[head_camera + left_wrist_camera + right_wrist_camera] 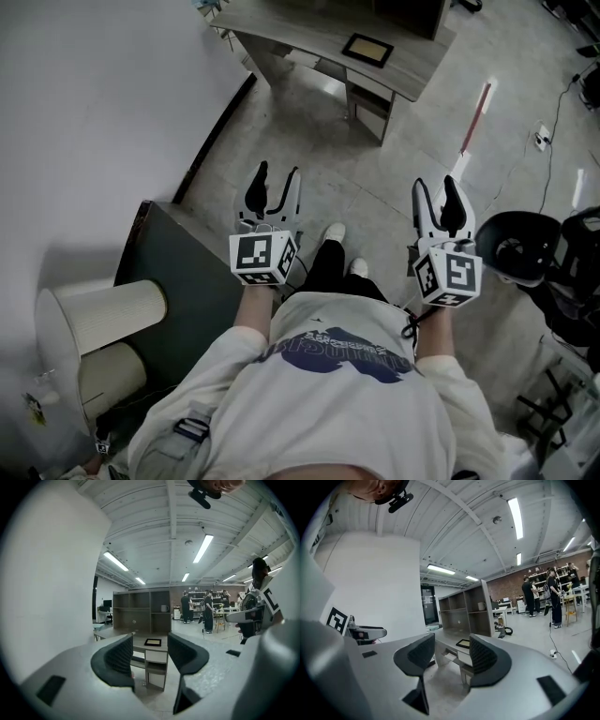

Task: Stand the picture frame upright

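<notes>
- The picture frame (367, 50) lies flat on the top of a grey desk (281, 23), face up, with a dark border around a paler middle. It sits toward the right end of the desktop.
- The desk stands far ahead of the person, across a stretch of bare floor and near the white wall on the left. It is well apart from both grippers.
- The left gripper (277, 178) is held out in front of the person's body, pointing roughly level toward the desk. Its jaws stand wide apart with nothing between them. In the left gripper view the distant frame (153, 642) shows through the gap between the dark ribbed pads (119, 656).
- The right gripper (436, 184) is held the same way, to the right of the left one and well apart from it. Its jaws are also spread wide and grip nothing. In the right gripper view the frame (463, 643) shows far off in the gap, close to the right pad (480, 657).
- Each gripper carries a marker cube, the left cube (263, 256) and the right cube (448, 275), just ahead of the person's wrists.
- The person's white shoes (334, 232) show on the floor between the two grippers.
- An open shelf unit (140, 609) stands behind the desk, and several people (206, 611) stand farther back in the room.
- A black office chair (520, 246) is just right of the right gripper, and a red and white stick (475, 117) lies on the floor right of the desk.
</notes>
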{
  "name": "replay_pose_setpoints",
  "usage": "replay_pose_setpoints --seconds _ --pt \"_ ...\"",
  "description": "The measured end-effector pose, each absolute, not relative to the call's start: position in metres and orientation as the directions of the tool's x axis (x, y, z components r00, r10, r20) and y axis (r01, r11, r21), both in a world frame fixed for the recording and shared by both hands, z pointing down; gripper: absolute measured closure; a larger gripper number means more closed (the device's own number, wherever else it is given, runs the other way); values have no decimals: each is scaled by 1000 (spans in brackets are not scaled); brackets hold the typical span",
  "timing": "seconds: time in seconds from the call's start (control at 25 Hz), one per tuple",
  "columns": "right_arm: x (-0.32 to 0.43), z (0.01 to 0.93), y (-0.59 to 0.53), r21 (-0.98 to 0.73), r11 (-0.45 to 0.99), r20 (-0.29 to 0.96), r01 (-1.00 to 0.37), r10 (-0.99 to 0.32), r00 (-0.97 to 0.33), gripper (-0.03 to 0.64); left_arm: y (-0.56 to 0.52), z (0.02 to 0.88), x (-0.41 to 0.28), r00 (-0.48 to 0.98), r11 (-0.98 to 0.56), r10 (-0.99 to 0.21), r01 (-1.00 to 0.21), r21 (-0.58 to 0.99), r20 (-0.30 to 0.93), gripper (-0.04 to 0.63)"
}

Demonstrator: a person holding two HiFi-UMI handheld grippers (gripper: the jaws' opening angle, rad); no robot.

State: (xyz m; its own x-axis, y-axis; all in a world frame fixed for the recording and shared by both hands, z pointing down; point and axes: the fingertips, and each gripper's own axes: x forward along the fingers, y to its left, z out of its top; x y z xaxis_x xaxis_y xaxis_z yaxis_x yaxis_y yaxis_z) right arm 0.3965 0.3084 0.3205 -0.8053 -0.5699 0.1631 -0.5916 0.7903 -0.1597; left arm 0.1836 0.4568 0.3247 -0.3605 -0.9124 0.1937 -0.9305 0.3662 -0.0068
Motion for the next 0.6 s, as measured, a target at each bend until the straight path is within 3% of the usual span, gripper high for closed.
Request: replay_pose_setpoints --seconds 0.6 --pt "314 284 237 -124 709 86 -694 -689 -720 408 349 289 90 -198 196 -976 -980 -31 94 383"
